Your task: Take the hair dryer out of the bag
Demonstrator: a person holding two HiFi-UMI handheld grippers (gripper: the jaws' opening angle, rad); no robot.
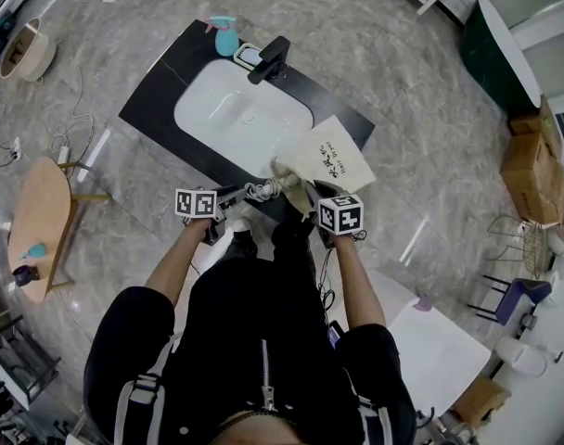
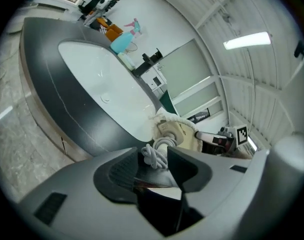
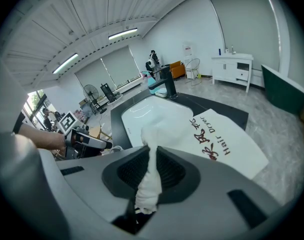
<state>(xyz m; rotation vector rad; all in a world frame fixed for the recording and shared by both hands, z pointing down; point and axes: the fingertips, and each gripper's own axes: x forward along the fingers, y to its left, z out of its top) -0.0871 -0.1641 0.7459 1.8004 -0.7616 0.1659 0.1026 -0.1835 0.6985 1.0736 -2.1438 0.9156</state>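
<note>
Jaws of left gripper [image 2: 153,152] released around the coiled cord [image 2: 157,158], hair dryer [image 2: 173,132] just beyond in the bag [image 3: 217,139] mouth; right gripper [image 3: 152,152] clenches the bag cloth.

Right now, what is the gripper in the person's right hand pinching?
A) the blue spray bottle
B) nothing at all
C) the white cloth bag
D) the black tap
C: the right gripper has its jaws closed on a bunched fold of the white cloth bag, which lies beside the sink.
</note>
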